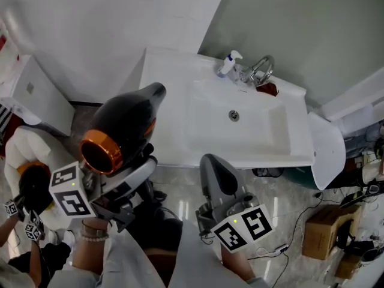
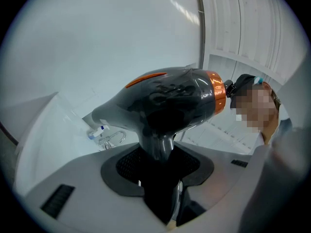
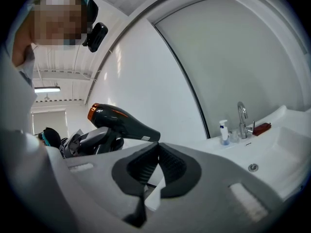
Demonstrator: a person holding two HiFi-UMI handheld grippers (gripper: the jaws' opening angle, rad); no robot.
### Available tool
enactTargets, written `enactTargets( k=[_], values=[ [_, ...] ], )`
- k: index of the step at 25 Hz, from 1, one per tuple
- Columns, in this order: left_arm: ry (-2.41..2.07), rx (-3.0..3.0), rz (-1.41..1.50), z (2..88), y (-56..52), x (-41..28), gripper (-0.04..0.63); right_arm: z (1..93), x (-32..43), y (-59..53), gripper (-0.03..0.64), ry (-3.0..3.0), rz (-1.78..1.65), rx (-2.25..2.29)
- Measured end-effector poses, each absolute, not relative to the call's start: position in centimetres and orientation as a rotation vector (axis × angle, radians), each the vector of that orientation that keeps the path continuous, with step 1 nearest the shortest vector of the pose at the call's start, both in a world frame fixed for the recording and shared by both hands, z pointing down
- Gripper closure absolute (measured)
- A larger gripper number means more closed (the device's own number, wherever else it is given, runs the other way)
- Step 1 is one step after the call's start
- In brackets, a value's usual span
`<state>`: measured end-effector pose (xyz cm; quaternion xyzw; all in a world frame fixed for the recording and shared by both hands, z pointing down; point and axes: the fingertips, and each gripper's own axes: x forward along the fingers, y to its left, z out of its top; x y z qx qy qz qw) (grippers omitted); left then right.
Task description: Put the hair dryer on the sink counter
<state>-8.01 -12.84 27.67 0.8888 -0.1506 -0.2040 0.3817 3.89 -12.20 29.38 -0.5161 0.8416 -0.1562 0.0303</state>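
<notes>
The left gripper (image 1: 124,180) is clamped on the handle of the hair dryer (image 1: 123,128), which is black with an orange ring around its rear end. The left gripper view shows both dark pads pressed against the handle (image 2: 158,152), with the body of the dryer (image 2: 170,101) lying crosswise above the jaws. The dryer is up in the air, not resting on anything. In the head view it hangs at the left, in front of the left end of the white sink counter (image 1: 165,80). Its nozzle points toward the counter, and the tip overlaps the counter's left edge. The orange end faces back toward the person. The right gripper (image 1: 217,171) is held beside it in front of the counter, over the tiled floor. Its jaws are closed together with nothing between them, as the right gripper view (image 3: 156,152) shows. From that view the dryer (image 3: 121,123) sits off to the left, well apart from the basin. On the counter, at the back of the basin, stand a chrome faucet (image 1: 259,71) and a small white bottle (image 1: 228,63) just to its left. A dark red thing (image 1: 268,89) lies just to the right of the faucet. The basin's drain (image 1: 234,116) is in the middle of the bowl.
</notes>
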Motion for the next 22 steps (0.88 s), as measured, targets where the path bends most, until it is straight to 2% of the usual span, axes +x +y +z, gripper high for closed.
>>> enactTargets(
  k=[22],
  values=[
    [-0.323,2.243,-0.483,28.5,-20.2,-8.6,0.425,29.7,2.6,-19.5,0.620,2.566,-0.510,-1.664]
  ],
)
